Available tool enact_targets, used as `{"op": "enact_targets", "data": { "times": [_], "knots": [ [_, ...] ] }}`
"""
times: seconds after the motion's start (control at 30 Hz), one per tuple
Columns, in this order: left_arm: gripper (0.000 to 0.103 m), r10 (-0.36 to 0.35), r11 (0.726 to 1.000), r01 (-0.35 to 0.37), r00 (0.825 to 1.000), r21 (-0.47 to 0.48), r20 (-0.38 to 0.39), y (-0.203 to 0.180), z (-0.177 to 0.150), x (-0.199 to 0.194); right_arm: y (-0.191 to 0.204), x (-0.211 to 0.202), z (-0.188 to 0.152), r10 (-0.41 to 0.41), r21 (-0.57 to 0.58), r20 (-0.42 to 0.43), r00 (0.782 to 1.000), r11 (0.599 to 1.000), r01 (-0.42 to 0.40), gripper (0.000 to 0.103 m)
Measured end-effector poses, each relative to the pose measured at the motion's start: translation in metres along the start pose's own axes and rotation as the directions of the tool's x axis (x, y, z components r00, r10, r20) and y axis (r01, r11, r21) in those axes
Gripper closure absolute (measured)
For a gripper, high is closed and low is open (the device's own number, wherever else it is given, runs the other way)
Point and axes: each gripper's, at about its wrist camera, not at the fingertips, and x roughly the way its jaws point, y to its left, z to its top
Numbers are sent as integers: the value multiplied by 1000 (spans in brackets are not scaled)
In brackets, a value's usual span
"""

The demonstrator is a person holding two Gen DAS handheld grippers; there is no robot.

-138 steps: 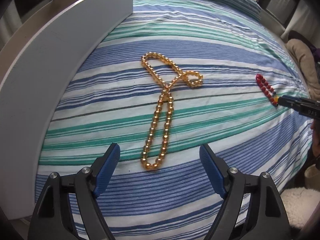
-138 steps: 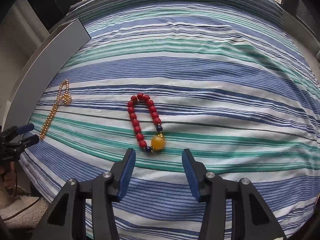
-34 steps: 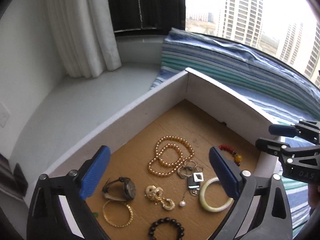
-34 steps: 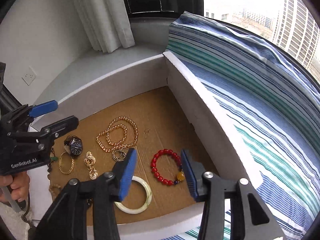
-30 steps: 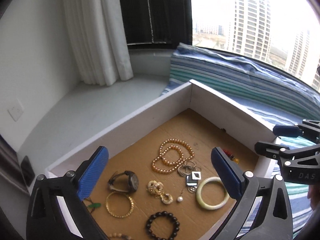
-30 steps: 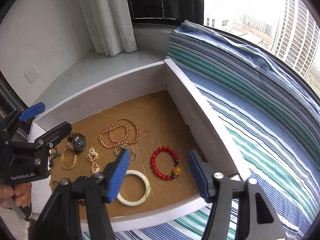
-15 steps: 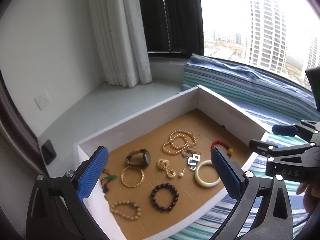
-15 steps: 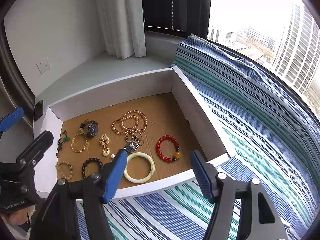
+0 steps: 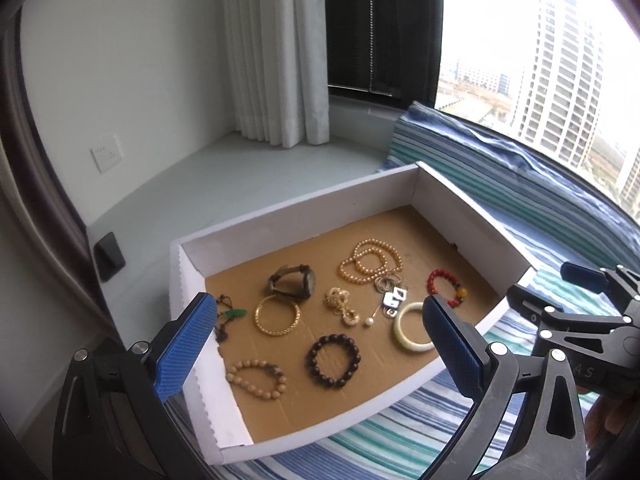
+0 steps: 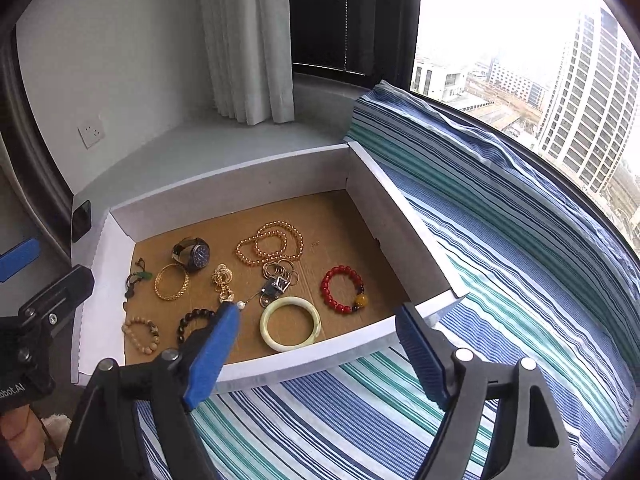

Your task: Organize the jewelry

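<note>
A white box (image 9: 472, 216) with a brown cardboard floor sits on the striped bed and holds the jewelry. In it lie the gold bead necklace (image 9: 370, 266) (image 10: 270, 242), the red bead bracelet (image 9: 446, 286) (image 10: 343, 289), a watch (image 9: 292, 282), a gold bangle (image 9: 277, 315), a pale jade bangle (image 9: 410, 326) (image 10: 290, 327), a dark bead bracelet (image 9: 334, 360) and several smaller pieces. My left gripper (image 9: 316, 344) is open and empty, held back above the box's near corner. My right gripper (image 10: 316, 352) is open and empty above the box's front wall.
The striped bedcover (image 10: 520, 280) stretches right of the box. A grey window ledge (image 9: 240, 168), white curtain (image 9: 276, 52) and wall socket (image 9: 106, 154) lie behind. The right gripper shows in the left wrist view (image 9: 576, 312); the left gripper's body shows at the left edge of the right wrist view (image 10: 36, 312).
Both grippers have drawn back and up from the box, so the whole box now shows. Earlier the necklace and red bracelet lay on the bed; now they lie in the box.
</note>
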Motion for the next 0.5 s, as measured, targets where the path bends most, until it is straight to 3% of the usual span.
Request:
{"op": "enact_targets", "data": {
  "times": [0.2,0.37,0.5],
  "knots": [
    [1,-31,999,28,997,-33,-71,6,-1,7,3,-5,0,-5,16,3,1000,1000,5,21],
    [0,58,998,-60,995,-27,-81,3,-2,3,8,-11,1,-6,-5,7,1000,1000,6,21],
    [0,65,995,-72,993,-63,-102,7,-2,0,15,-16,2,11,-31,2,1000,999,-11,21]
  ]
}}
